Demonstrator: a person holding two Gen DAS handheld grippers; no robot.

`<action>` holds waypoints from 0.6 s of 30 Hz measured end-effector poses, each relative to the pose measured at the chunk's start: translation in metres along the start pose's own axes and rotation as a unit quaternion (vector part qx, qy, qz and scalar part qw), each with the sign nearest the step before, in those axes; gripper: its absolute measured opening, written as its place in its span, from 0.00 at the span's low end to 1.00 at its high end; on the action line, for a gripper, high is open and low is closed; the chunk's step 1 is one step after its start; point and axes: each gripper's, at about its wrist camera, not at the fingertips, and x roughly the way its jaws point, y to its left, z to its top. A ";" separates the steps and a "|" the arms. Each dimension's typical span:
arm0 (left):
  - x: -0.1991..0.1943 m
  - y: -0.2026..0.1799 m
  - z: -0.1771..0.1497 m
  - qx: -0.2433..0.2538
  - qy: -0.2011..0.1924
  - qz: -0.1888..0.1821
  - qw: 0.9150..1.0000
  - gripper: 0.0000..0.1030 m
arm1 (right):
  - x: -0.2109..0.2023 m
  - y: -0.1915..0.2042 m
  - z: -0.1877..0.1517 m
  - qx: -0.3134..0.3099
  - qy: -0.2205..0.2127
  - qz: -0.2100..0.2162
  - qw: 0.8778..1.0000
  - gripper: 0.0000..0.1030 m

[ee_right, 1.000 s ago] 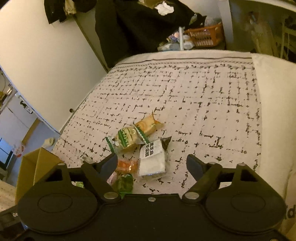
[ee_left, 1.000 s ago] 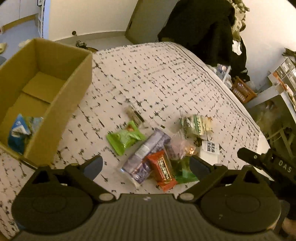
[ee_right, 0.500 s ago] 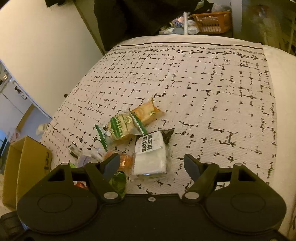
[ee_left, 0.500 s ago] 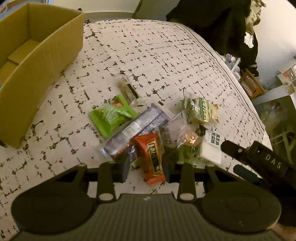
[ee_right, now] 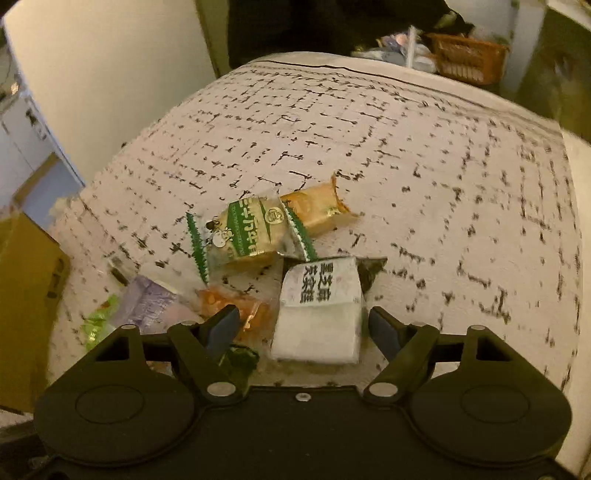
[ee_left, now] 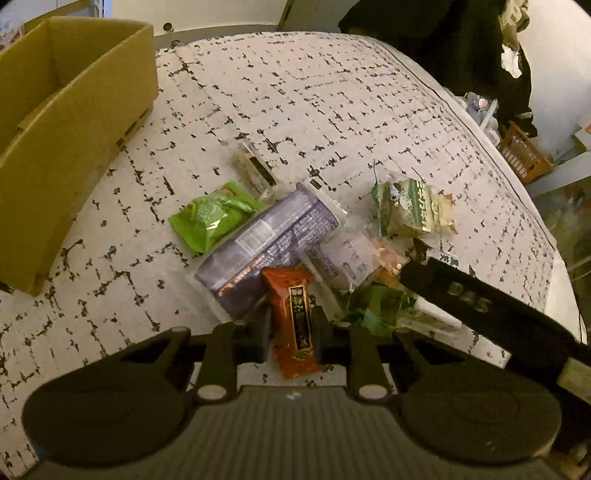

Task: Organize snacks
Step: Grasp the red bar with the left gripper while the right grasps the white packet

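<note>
A pile of snack packets lies on the patterned bedspread (ee_left: pixel 332 96). My left gripper (ee_left: pixel 291 328) is shut on the red-orange snack bar (ee_left: pixel 295 314), which lies at the near edge of the pile. Beside it lie a purple packet (ee_left: pixel 266 251), a lime green packet (ee_left: pixel 210 218), a clear-wrapped bar (ee_left: pixel 255 170) and a green-and-gold packet (ee_left: pixel 413 210). My right gripper (ee_right: pixel 306 328) is open, its fingers on either side of the white packet (ee_right: pixel 317 314); its arm (ee_left: pixel 480 306) shows in the left wrist view. The cardboard box (ee_left: pixel 66 110) stands at the left.
An orange-gold packet (ee_right: pixel 314 206) lies behind the green-and-gold packet (ee_right: pixel 243 232). An orange basket (ee_right: pixel 469 59) and dark hanging clothes (ee_left: pixel 424 33) are beyond the bed's far edge. The bed's right edge drops off near the white packet.
My left gripper dropped toward the pile and closed its fingers on the red-orange bar. My right gripper moved forward and down until its open fingers bracketed the white packet.
</note>
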 end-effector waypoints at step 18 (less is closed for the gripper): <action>-0.045 0.029 0.012 -0.012 -0.049 0.001 0.999 0.19 | -0.045 0.006 -0.003 0.012 -0.025 -0.005 1.000 0.43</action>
